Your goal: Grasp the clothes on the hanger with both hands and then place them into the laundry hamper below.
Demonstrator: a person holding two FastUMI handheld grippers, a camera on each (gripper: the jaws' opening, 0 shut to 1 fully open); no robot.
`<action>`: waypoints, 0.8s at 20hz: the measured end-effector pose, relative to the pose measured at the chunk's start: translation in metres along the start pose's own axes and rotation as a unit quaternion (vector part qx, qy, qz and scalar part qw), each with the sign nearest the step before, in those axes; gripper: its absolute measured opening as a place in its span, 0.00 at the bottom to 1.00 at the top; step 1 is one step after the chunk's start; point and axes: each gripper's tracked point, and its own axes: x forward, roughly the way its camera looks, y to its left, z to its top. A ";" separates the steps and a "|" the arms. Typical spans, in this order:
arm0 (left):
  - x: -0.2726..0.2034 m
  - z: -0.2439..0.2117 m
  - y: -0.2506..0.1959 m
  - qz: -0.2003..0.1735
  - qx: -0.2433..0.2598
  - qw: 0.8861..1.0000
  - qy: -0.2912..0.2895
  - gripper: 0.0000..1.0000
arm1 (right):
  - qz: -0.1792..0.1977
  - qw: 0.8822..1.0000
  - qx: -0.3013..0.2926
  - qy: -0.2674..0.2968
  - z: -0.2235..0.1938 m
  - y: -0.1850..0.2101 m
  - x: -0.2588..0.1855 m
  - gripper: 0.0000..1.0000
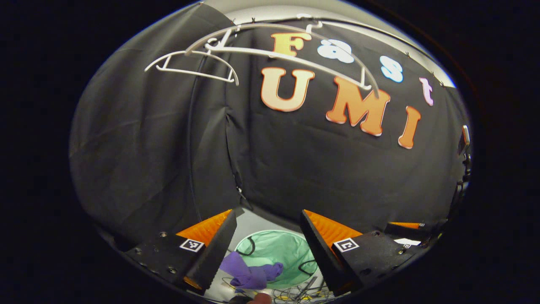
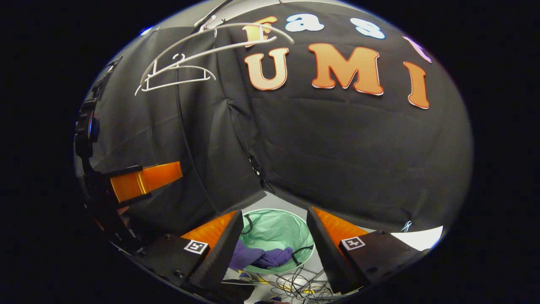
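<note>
Since the purple clothes (image 1: 249,272) lie draped over the near rim of the green laundry hamper (image 1: 278,251) and partly inside it, while the white hangers (image 1: 278,55) hang bare near the top of the booth wall, the placing step looks done or nearly so. What remains, as a judgement, is to check that the garment sits fully inside; if not, one claw would need to drop, pinch the overhanging fold and tuck it in. The left gripper (image 1: 268,240) is held above the hamper, its fingers spread wide with nothing between them. The right gripper (image 2: 274,240) is poised likewise, agape and empty, with the hamper and clothes (image 2: 261,257) framed between its fingers. Loose cables (image 2: 295,285) lie on the floor beside the hamper.
</note>
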 end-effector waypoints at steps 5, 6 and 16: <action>-0.069 0.061 -0.009 0.024 0.013 0.992 -0.122 0.93 | 0.009 0.994 -0.003 -0.106 0.060 -0.010 -0.082 0.98; -0.088 0.069 -0.012 0.025 0.011 0.990 -0.138 0.92 | 0.009 0.993 -0.003 -0.117 0.066 -0.014 -0.100 0.98; -0.197 0.121 -0.029 0.026 0.004 0.972 -0.234 0.92 | -0.021 0.975 -0.009 -0.223 0.105 -0.036 -0.218 0.89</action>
